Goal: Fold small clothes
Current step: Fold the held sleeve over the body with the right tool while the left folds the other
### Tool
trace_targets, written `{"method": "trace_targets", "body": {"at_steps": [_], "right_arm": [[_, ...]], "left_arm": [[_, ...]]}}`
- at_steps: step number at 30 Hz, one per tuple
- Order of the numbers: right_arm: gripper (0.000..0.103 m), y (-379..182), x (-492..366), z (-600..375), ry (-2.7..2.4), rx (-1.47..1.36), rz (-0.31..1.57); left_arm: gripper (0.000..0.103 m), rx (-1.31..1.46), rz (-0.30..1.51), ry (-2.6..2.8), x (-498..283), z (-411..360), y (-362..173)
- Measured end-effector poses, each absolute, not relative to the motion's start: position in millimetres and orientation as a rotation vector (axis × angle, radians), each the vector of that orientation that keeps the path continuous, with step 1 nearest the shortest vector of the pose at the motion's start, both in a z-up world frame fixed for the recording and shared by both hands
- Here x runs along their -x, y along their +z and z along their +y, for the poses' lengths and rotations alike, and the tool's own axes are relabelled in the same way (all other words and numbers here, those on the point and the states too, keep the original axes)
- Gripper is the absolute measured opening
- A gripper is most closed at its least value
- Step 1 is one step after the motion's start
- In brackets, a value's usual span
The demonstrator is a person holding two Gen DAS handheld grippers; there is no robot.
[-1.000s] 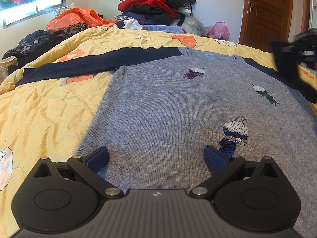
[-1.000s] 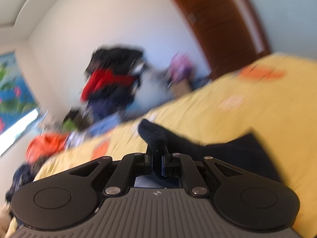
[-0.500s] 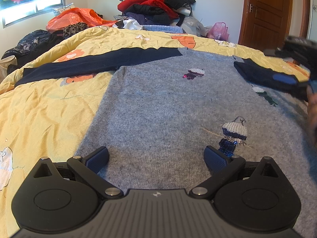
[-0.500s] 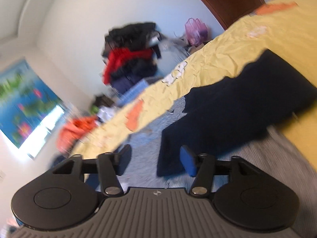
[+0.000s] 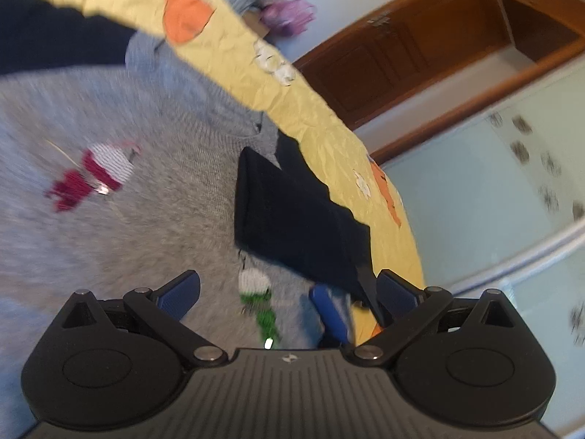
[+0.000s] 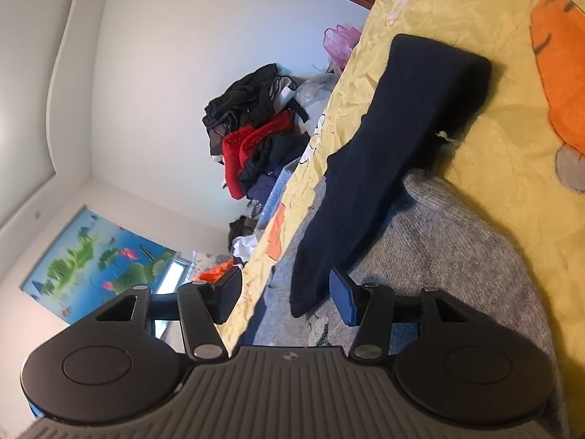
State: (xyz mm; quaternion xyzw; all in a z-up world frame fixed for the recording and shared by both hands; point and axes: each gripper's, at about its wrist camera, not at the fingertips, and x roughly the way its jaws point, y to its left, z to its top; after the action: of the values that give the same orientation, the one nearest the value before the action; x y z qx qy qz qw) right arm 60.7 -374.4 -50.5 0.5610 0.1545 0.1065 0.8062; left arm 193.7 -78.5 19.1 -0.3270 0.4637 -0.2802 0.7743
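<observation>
A grey knit sweater [image 5: 146,183] with small stitched figures lies flat on the yellow bedspread [image 5: 310,109]. Its right navy sleeve [image 5: 299,219] is folded in across the grey body. My left gripper [image 5: 289,289] hovers open over the sweater just short of that sleeve. In the right wrist view the sleeve [image 6: 402,128] runs from the bedspread [image 6: 475,18] onto the grey body [image 6: 457,237]. Its cuff end lies between the jaws of my right gripper [image 6: 287,296], which are closing without pressing on it. The other navy sleeve [image 5: 55,44] stretches out at the far left.
A pile of red and black clothes [image 6: 252,135] and a pink bag [image 6: 340,40] stand beyond the bed's far edge. A wooden door [image 5: 402,55] and a pale glass panel [image 5: 493,183] lie past the bed's right side. A lotus picture [image 6: 98,259] hangs on the wall.
The right gripper carried the navy sleeve over the grey body, opened and let it go. The left gripper swung right and rolled, now facing the folded sleeve.
</observation>
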Motion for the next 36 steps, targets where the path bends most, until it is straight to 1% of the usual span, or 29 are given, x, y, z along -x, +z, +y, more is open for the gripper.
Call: {"method": "trace_targets", "body": {"at_steps": [4,7,8,10,12,13,14,17,22,29,33,36], "right_arm": [[0.054,-57,-61,-384,0.248,-1.257,0.325],[0.054,-58,-64,-383,0.25,-1.257,0.326],[0.054,-58,-63,-383,0.25,-1.257,0.325],[0.055,-59,-62,-384,0.252,-1.261,0.324],[0.055,-59,-63,-384,0.253,-1.267,0.322],[0.055,-59,-61,-384,0.254,-1.268,0.321],[0.055,-59,-62,-384,0.254,-1.267,0.322],[0.055,-58,-62,-383,0.254,-1.261,0.324],[0.055,-58,-64,-383,0.257,-1.255,0.328],[0.056,-57,-67,-382,0.261,-1.242,0.333],[0.056,-56,-67,-382,0.262,-1.238,0.334],[0.056,-54,-68,-381,0.263,-1.228,0.338]], "left_arm": [[0.103,0.776,1.039,-0.564,-221,-102,-3],[0.103,0.695,1.015,-0.539,-235,-124,-1],[0.1,0.661,1.009,-0.527,-239,-132,-2],[0.085,0.569,1.005,-0.506,-244,-144,2],[0.021,0.481,1.032,-0.48,-248,-153,2],[0.013,0.463,1.058,-0.459,-250,-153,0],[0.01,0.462,1.055,-0.45,-251,-152,-1],[0.008,0.397,1.026,-0.424,-253,-155,5],[0.008,0.242,0.91,-0.381,-246,-150,26],[0.008,0.206,0.84,-0.22,-246,-78,42],[0.008,0.207,0.845,-0.119,-248,-35,38],[0.008,0.201,0.86,-0.083,-245,-18,30]]}}
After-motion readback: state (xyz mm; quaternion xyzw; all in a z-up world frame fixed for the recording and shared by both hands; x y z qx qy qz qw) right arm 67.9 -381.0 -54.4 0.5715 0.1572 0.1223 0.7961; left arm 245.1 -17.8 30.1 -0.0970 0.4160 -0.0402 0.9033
